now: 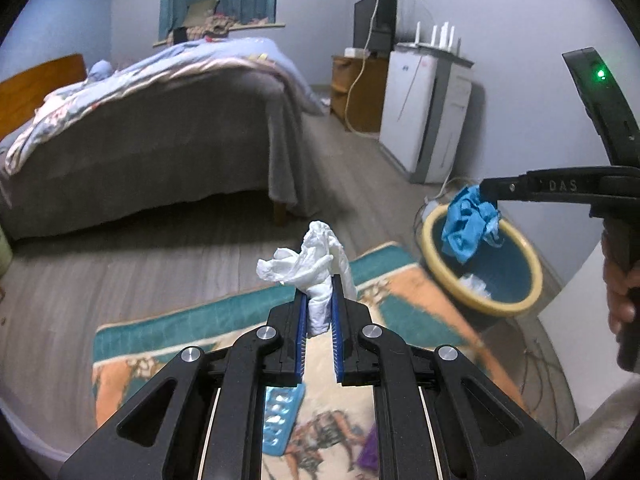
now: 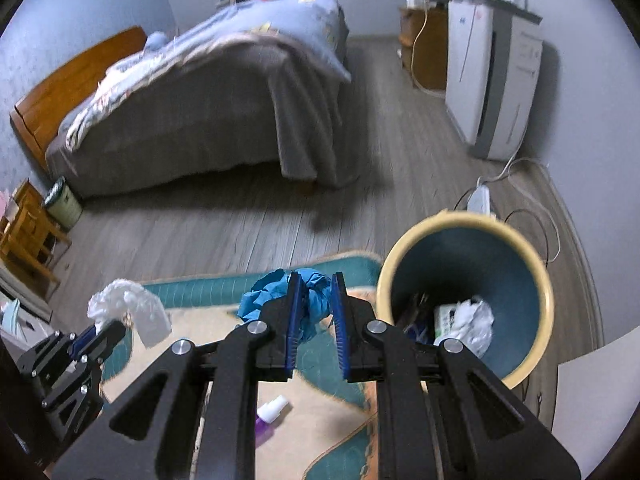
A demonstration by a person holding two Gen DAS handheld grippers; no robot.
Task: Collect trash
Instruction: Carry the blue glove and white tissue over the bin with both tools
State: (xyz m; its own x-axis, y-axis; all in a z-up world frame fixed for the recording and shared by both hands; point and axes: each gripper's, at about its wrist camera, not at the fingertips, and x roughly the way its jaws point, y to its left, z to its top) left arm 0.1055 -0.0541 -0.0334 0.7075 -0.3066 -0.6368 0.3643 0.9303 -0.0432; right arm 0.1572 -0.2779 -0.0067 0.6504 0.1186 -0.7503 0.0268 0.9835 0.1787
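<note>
- The left gripper [image 1: 320, 292] is clamped on a crumpled white tissue [image 1: 310, 258], held above the rug [image 1: 400, 280] — beside the trash bin [image 1: 516, 308], not over it.
- The right gripper [image 2: 316, 292] pinches a blue wad [image 2: 310, 300] just beside the bin's rim.
- Step in hand, as I judge it: carrying to the bin.
- Next — bring each load over the bin's mouth, then part the fingers.

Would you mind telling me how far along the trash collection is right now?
Done: the yellow-rimmed bin already holds crumpled white paper and a few other scraps. In hand: the left tool is shut on a white tissue wad, and the right tool is shut on a blue crumpled wad, close to the bin. Left: dropping both in; a small purple bottle lies on the rug, possibly next.
</note>
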